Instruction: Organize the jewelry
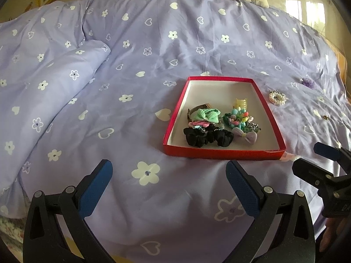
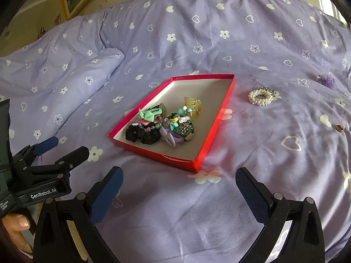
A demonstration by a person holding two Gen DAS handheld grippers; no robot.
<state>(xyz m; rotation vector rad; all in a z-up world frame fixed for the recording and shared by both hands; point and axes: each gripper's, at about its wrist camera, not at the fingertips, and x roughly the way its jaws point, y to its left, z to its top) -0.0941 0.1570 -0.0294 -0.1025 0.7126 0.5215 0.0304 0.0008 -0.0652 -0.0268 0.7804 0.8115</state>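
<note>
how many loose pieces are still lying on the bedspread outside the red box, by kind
White pearl bead bracelet: 1
Fuzzy purple hair accessory: 1
Small round gold piece: 1
Total: 3, all to the right of the shallow red cardboard box.

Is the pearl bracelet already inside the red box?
No, the pearl bracelet lies on the bedspread, to the right of the red box and apart from it.
</note>
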